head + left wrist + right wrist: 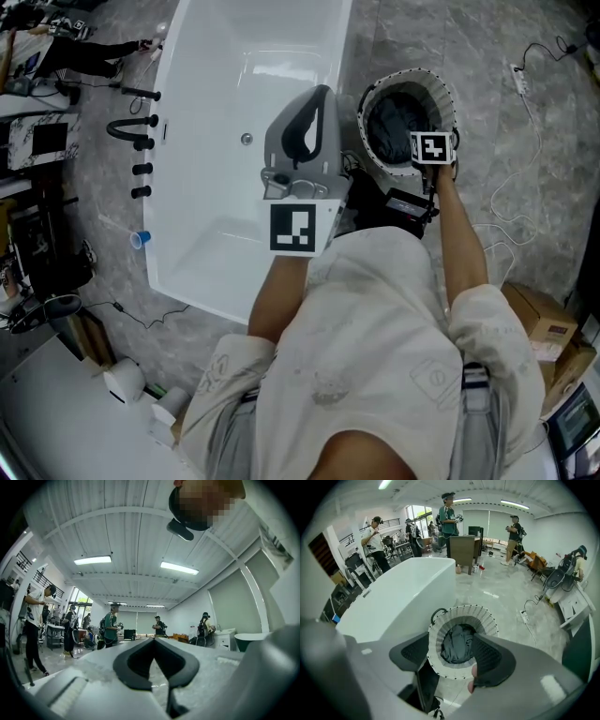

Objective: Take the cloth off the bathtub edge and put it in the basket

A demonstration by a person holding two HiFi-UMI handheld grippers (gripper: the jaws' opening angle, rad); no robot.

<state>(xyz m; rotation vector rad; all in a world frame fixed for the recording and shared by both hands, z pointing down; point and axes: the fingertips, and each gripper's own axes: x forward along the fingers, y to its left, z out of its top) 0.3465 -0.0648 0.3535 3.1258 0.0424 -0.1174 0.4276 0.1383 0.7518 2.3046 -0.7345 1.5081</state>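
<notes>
Held right gripper [452, 644] spread above basket [464, 611], centre frame, cloth [457, 649] loose inside; held left gripper [153, 640] pressed together, empty.

Glossy smooth bathtub [234, 75], perforated plastic basket [488, 619], soft matt cloth [457, 645].

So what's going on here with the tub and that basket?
A person stands beside a white bathtub with a tool in each hand. The right tool hangs over the white basket on the floor, jaws apart, and the dark grey cloth lies inside the basket, free of the jaws. The left tool is shut and empty, held level near the tub. The cloth looks delivered.
</notes>
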